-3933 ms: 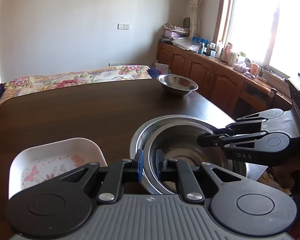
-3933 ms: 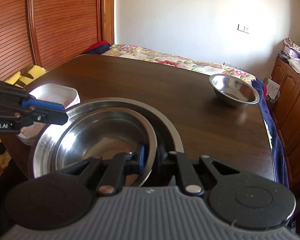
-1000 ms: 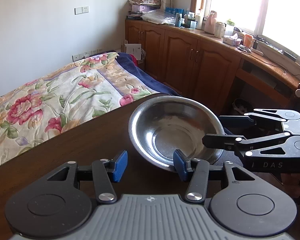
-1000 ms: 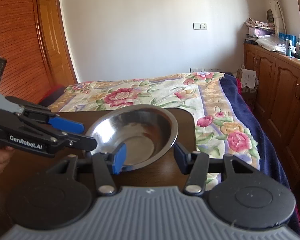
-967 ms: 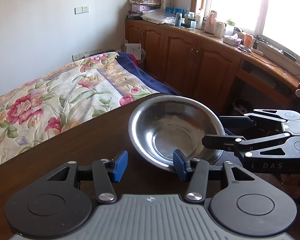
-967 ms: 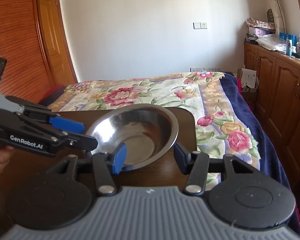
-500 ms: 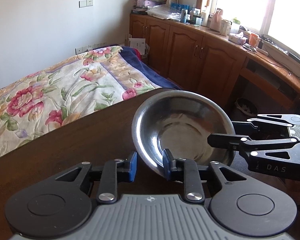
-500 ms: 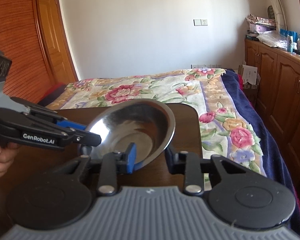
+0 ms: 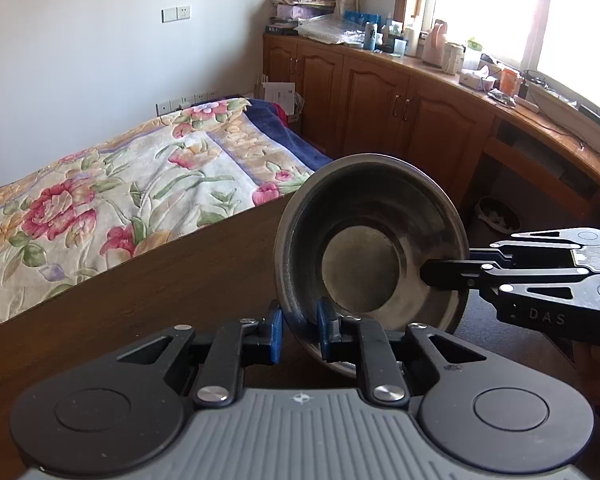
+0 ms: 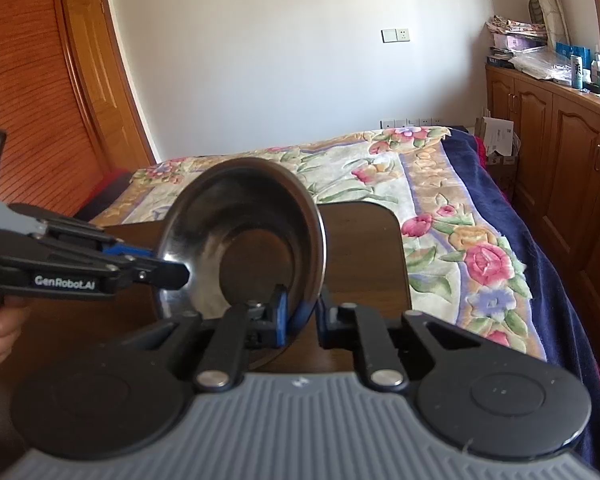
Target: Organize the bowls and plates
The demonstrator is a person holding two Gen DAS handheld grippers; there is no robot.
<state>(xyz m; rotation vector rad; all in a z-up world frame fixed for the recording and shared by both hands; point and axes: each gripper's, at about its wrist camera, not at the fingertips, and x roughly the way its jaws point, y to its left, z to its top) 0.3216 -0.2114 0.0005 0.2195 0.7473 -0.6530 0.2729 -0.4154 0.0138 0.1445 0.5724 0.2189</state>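
So the round stainless steel bowl [image 9: 370, 256] is up off the dark brown wooden table [image 9: 160, 280] now and tipped toward the cameras; half a second back it sat flatter. It hangs over the table's far corner, with bare tabletop to the left. The left gripper [image 9: 298, 328] is clamped on the near rim, and the right gripper [image 10: 300, 314] pinches the rim opposite. The floral bedspread [image 9: 112, 196] lies beyond.
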